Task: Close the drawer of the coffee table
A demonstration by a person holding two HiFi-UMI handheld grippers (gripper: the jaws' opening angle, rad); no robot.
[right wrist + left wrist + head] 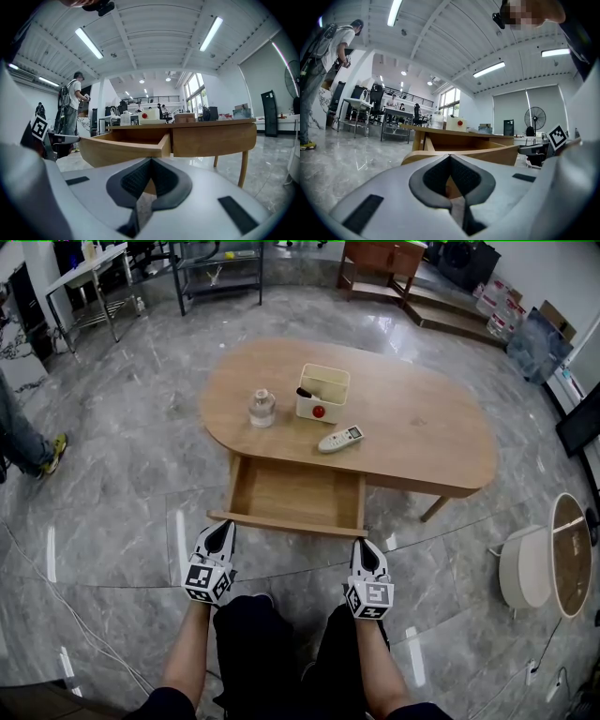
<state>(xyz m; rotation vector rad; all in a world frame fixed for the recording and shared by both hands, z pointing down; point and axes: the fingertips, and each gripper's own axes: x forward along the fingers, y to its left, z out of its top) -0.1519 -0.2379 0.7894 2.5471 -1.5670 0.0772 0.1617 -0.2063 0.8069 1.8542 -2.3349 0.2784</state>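
Room: open hall with a grey marble floor (122,521); low oval wooden coffee table (422,432) in the middle.
Left gripper (222,529): jaws shut tip to tip and holding nothing, aimed at the left end of the drawer front.
Right gripper (365,547): jaws also pressed together and empty, just below the right end of the drawer front.
Contact: both tips sit just beside the front panel; no view shows whether they touch it.
Drawer (286,523): pulled well out from under the worktop toward the person; its inside looks bare.
On the worktop: small glass jar (262,408), cream box (323,393) with a red knob, and a white remote control (340,439), all set back from the drawer edge.
Step, as I judge it: lined up to push, push not yet begun.
Risk 1: uneven push from the two sides could skew the drawer and jam it.
Risk 2: the narrow shut tips could slip off the thin front edge.
Risk 3: a hard shove could slide the table on the slick floor or jolt the jar.
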